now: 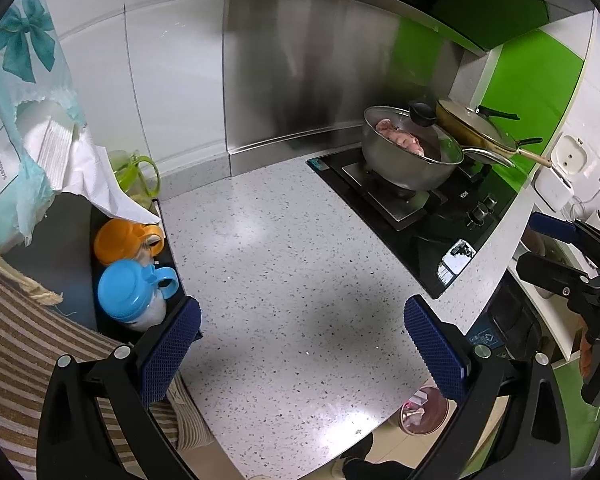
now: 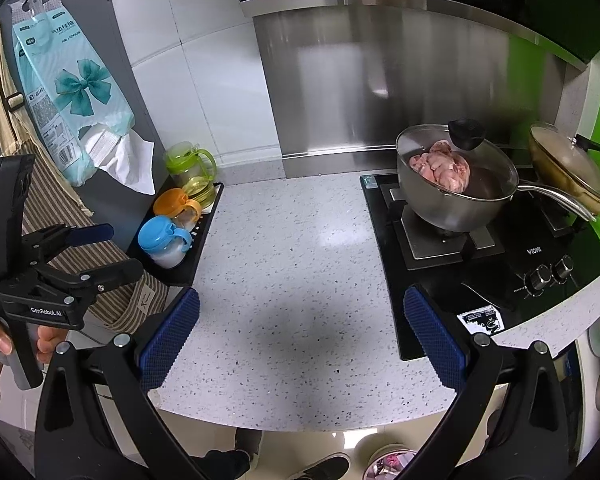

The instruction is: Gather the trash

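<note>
**Trash collection: counter bare, bin loaded**

Counter (image 2: 292, 280): speckled, no litter visible on it. Bin (image 1: 424, 410): on the floor below the counter's front edge, holding pink and white scraps. Left gripper (image 1: 302, 344): fingers wide apart, empty, above the counter. Right gripper (image 2: 300, 332): likewise spread and empty. Judged near finished; remaining trash, if any, lies out of view.

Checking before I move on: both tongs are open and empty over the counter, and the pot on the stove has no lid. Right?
Not quite. The pot has a glass lid with a black knob, clear in the right wrist view. Both tongs, left and right, are open and empty.
</note>
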